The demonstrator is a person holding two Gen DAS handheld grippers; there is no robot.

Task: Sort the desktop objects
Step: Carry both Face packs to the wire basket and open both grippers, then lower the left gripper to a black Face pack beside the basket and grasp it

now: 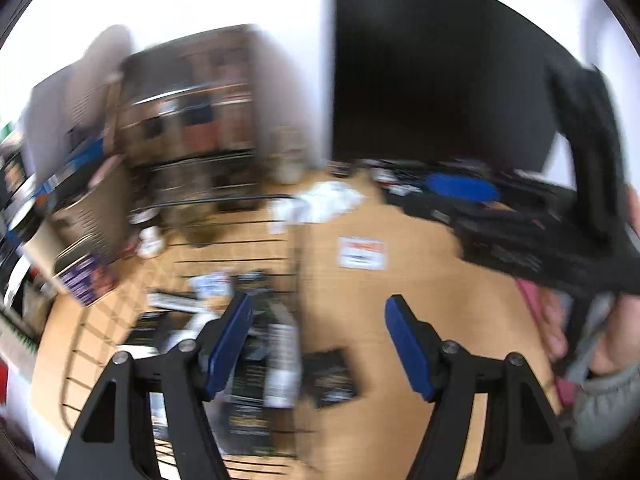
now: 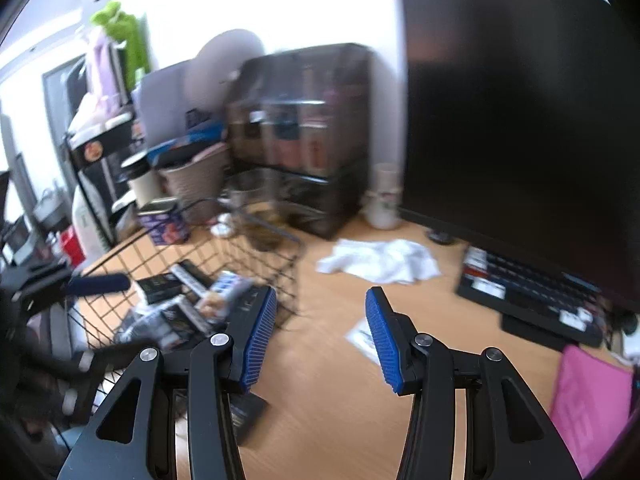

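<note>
Sorting appears to be between picks: the left gripper and right gripper both hang with fingers apart and empty above the wooden desk, while the wire basket, left of centre in the right wrist view, already holds several dark packets and boxes. The next move, by my judgement, calls for lowering over a loose item, such as the dark packet low in the left wrist view or the white cloth at centre. Blur leaves every label unreadable, including the white-and-orange sticker.
</note>
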